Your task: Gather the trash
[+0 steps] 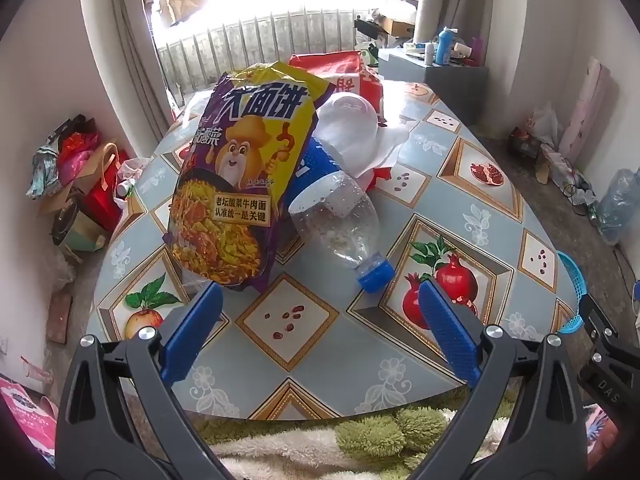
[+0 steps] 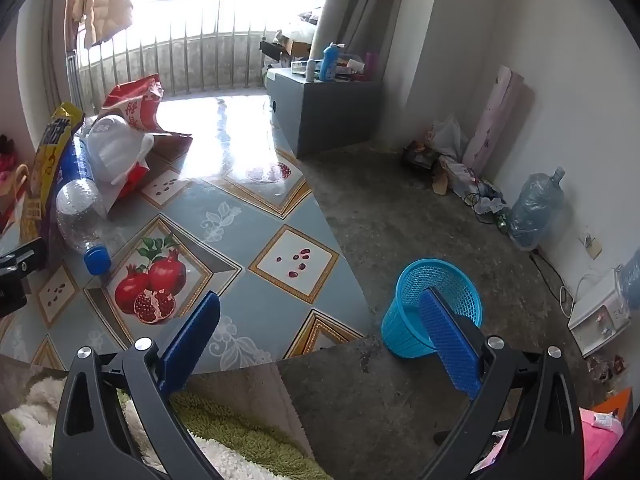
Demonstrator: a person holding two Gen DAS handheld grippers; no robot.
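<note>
A yellow and purple noodle bag (image 1: 236,172) leans on a pile on the fruit-print table (image 1: 320,344). An empty clear bottle (image 1: 340,216) with a blue cap lies beside it, cap toward me. White wrapping (image 1: 360,128) and a red bag (image 1: 352,72) lie behind. My left gripper (image 1: 320,300) is open and empty, just short of the noodle bag and bottle cap. My right gripper (image 2: 320,312) is open and empty over the table's near right edge (image 2: 352,264). A blue mesh bin (image 2: 432,304) stands on the floor behind its right finger. The pile shows at left in the right wrist view (image 2: 92,168).
A grey cabinet (image 2: 320,108) with bottles stands beyond the table. Bags and a big water jug (image 2: 536,208) line the right wall. Bags and boxes (image 1: 80,184) crowd the floor left of the table. A green and white rug (image 1: 360,440) lies below me.
</note>
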